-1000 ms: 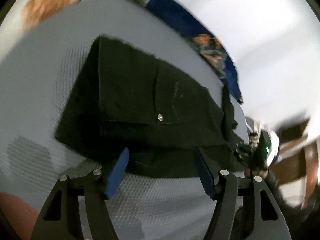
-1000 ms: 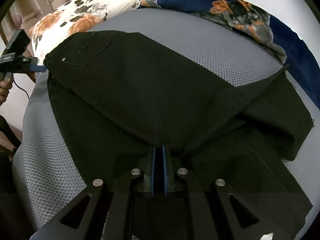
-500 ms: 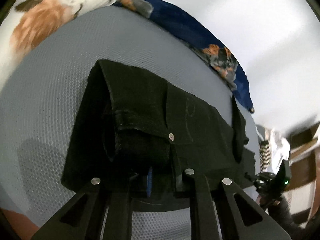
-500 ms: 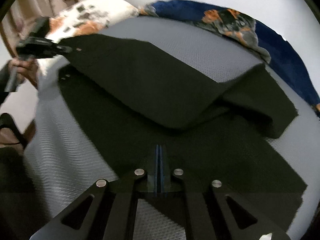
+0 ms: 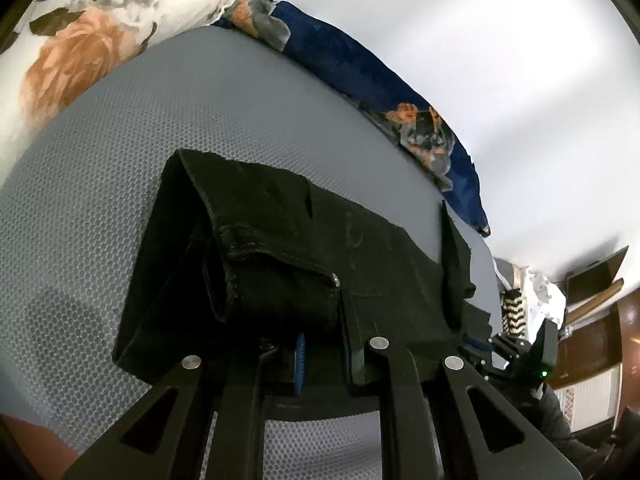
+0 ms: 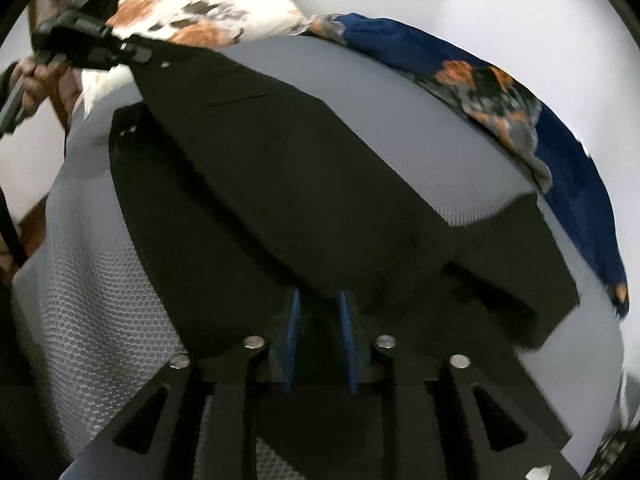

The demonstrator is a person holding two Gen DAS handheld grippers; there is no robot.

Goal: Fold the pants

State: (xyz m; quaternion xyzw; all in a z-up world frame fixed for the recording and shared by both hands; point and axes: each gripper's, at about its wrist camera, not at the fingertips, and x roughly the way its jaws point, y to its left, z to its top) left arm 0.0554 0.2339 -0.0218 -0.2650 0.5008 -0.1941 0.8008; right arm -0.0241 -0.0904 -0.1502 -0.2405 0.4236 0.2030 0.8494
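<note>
one black pants (image 6: 280,184), left gripper (image 5: 320,354) jaws clamping its waistband, right gripper (image 6: 318,344) jaws slightly parted

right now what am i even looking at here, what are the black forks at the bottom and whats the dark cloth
The black forks are hand-held grippers, one in each of a person's hands, each carrying a wide-angle camera that looks along its two fingers. One picture comes from the left gripper, the other from the right gripper. The dark cloth is a pair of black pants spread on a grey bed cover. The left gripper is shut on the waistband end and lifts it; you can see this from the right camera too. The right gripper's blue pads stand slightly apart at the pants' edge. A floral pillow and blue blanket lie behind.
</note>
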